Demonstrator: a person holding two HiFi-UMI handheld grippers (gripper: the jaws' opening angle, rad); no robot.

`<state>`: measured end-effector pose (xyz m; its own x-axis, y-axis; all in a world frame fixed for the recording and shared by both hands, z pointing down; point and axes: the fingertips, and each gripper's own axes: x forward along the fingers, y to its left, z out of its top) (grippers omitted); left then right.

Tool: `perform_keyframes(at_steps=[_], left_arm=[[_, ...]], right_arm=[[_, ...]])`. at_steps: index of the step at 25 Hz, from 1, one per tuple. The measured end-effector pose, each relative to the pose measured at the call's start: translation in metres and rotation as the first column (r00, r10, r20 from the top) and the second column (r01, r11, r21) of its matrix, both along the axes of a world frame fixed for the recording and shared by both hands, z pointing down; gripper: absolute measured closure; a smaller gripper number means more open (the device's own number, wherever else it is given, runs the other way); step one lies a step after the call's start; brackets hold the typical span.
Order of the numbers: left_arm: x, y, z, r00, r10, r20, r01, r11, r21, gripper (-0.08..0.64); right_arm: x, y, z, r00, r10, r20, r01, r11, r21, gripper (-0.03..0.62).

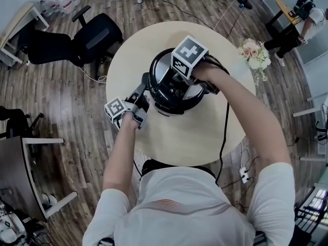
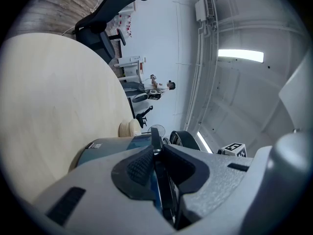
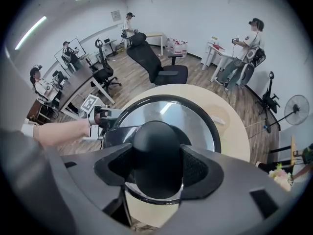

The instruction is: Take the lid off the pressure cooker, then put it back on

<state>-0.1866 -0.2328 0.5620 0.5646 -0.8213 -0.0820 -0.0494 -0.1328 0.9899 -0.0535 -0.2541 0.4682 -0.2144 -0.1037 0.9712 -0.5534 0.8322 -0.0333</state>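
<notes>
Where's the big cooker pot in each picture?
Head view: pressure cooker in the middle of the round table.
Left gripper view: low centre, its grey side just past the jaws.
Right gripper view: centre, its shiny lid filling the middle.
Shared landmark: the pale round table.

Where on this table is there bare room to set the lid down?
Bare table lies between the pressure cooker and the person, and along the far-left rim. The right edge is crowded: flowers and a cable.
</notes>
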Motion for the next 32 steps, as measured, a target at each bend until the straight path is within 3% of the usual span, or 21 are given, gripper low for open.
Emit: perform_keyframes(at_steps=[4,7,10,22,26,29,32], left_arm=[[-0.002,0.003,0.001,0.997,-0.005,0.074,0.005,1.0,0.004,0.484],[-0.007,0.005,-0.003,0.997,-0.014,0.079,0.012,1.0,0.028,0.363],[-0.007,0.009,-0.009,0.996,-0.013,0.088,0.009,0.999,0.051,0.334],[-0.017,0.018,-0.007,0.993,-0.03,0.117,0.024,0.999,0.048,0.307],[-0.015,0.022,-0.019,0.99,-0.031,0.134,0.02,0.997,0.081,0.307],[-0.019,0.027,-0.03,0.963,-0.048,0.265,0.018,0.993,0.115,0.307],[-0.028,0.031,-0.047,0.895,-0.11,0.432,0.046,0.987,0.154,0.307]], right_arm=[[0.003,0.005,-0.005,1.0,-0.022,-0.011,0.023,1.0,0.015,0.308],[0.003,0.005,-0.007,1.0,-0.028,-0.002,0.028,0.999,0.018,0.308],[0.005,0.007,-0.01,0.999,-0.039,-0.001,0.039,0.999,0.021,0.308],[-0.004,0.021,-0.023,0.996,-0.075,0.041,0.075,0.997,-0.012,0.31],[-0.008,0.024,-0.041,0.993,-0.112,0.044,0.111,0.994,0.025,0.31],[-0.005,0.026,-0.056,0.991,-0.109,0.078,0.106,0.994,0.042,0.31],[0.005,0.021,-0.078,0.987,-0.094,0.13,0.084,0.993,0.085,0.308]])
